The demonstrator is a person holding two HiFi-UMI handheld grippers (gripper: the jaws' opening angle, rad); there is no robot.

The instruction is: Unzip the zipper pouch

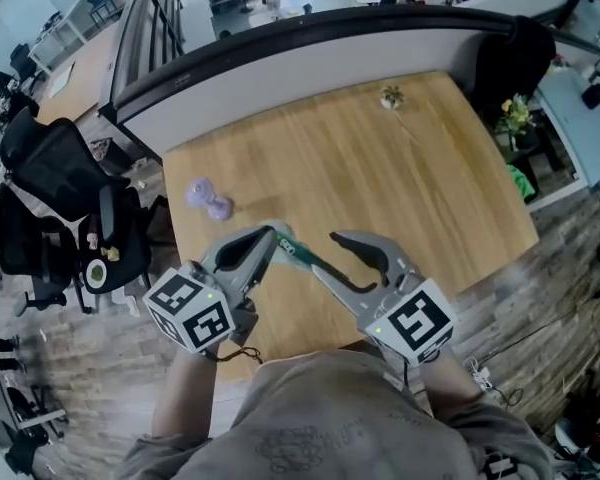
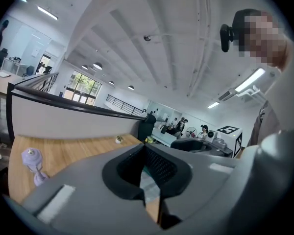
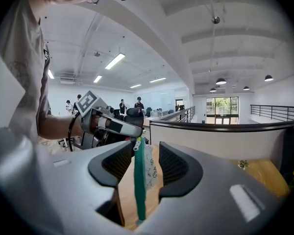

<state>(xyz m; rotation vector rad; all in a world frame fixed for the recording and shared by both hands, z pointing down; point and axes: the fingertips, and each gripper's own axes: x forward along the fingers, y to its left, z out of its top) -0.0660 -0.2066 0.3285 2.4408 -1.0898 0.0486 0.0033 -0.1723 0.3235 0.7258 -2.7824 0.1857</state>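
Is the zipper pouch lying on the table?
No, the zipper pouch hangs between the left hand-held gripper and right hand-held gripper, above the table.

Item: one zipper pouch point(image 1: 302, 256), pale fabric with small printed figures and a green zipper point(image 3: 139, 180) that looks closed. I see it lifted above the tabletop point(image 1: 400, 178), stretched edge-on between left claw point(image 1: 273, 235), pinching the pull end, and right claw point(image 3: 146, 153).
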